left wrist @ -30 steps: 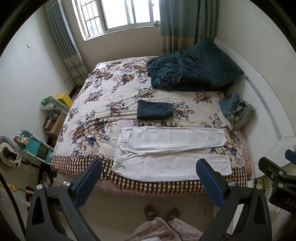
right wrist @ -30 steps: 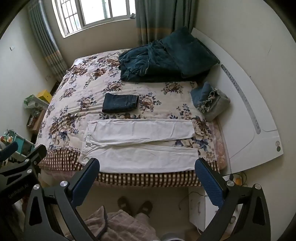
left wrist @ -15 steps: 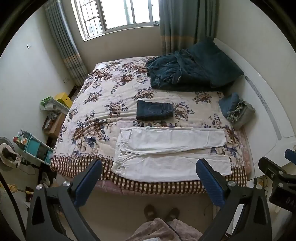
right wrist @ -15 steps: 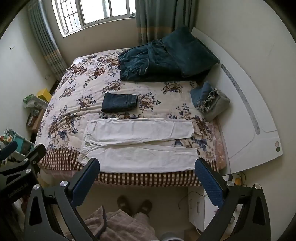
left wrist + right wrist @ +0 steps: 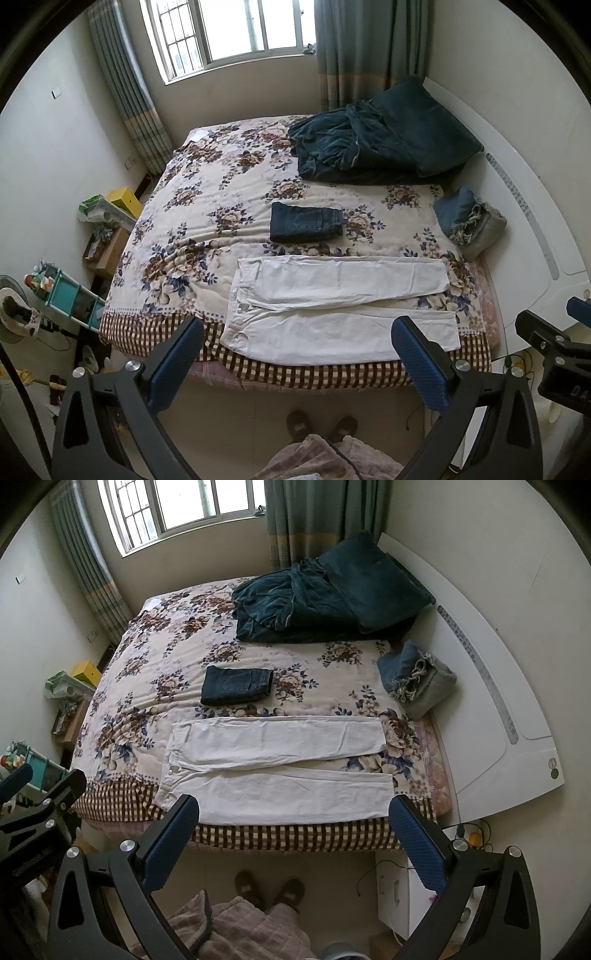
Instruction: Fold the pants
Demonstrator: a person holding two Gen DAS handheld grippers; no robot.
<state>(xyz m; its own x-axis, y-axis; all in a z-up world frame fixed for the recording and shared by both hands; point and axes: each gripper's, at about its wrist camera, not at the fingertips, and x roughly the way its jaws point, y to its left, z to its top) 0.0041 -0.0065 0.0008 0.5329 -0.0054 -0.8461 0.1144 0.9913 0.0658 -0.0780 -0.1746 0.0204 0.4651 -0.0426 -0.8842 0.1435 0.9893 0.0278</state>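
Above white pants, hand-held grippers agape.

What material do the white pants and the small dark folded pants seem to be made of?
White pants: probably a matte woven cotton, with soft creases and small metal-looking buttons. Dark folded pants: likely denim, dark blue, with visible seams and a thick fold.

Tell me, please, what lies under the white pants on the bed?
The white pants lie flat on the floral quilt, their near edge over its checkered border. Whatever pattern or item sits directly beneath the fabric is covered and cannot be seen.
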